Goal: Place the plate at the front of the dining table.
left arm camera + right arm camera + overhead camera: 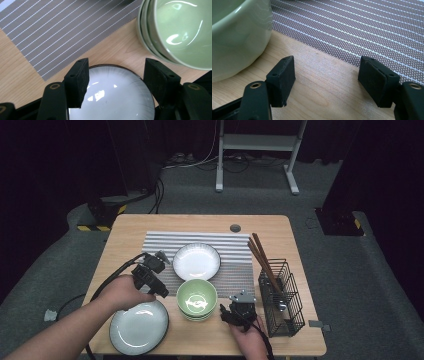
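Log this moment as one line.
left gripper: open, above plate | right gripper: open, beside green bowls | nothing held

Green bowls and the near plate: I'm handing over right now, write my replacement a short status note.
Left gripper: open, over the far rim of the dark-rimmed plate at the near left, holding nothing.
Right gripper: open, empty, low over bare wood just right of the green bowl stack.
White plate sits on the striped mat; chopsticks stand in the wire basket.
Done: nothing gripped yet.
Left: probably grasp the near plate or the bowls.
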Demonstrator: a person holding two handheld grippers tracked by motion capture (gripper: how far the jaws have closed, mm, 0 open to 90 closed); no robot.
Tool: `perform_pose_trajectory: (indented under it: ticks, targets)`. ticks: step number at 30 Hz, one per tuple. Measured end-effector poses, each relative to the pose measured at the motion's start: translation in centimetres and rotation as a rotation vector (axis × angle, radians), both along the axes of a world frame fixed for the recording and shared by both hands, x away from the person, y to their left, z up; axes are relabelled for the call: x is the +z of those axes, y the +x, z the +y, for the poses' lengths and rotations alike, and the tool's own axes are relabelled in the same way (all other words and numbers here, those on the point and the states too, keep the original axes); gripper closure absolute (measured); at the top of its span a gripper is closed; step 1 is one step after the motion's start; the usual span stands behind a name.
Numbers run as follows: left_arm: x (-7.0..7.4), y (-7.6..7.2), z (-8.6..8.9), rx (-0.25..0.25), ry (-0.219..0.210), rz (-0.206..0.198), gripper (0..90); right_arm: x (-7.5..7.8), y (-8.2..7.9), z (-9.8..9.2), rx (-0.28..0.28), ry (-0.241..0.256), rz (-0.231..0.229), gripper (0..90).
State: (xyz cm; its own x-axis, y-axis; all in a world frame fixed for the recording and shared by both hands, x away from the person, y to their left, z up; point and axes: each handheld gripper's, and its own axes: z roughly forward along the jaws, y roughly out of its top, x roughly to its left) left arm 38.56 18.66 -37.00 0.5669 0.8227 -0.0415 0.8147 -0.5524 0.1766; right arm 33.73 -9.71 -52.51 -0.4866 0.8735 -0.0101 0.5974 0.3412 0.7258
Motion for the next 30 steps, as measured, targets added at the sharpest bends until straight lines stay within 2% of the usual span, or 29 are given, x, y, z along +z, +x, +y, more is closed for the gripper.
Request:
perform_pose_trajectory:
  ticks: [4,12,15,25,30]
  targets:
    - [0.3,0.0,-0.8,-0.024,0.027,-0.020,35.6,0.0,0.0,0.0,0.001,0.000,0.000,29.4]
    - [0.8,0.2,-2.4,-0.038,0.025,-0.003,35.3,0.0,0.0,0.0,0.009,0.001,-0.001,29.5]
    - [0.8,0.3,-3.1,-0.056,0.034,-0.012,34.8,0.0,0.0,0.0,0.011,0.000,-0.001,29.5]
    - [0.3,0.7,-4.9,-0.069,0.052,0.019,37.9,0.0,0.0,0.0,0.014,0.002,0.002,29.8]
    - [0.1,1.0,-5.1,-0.057,0.055,0.028,40.3,0.0,-0.1,0.0,0.020,0.002,0.001,29.9]
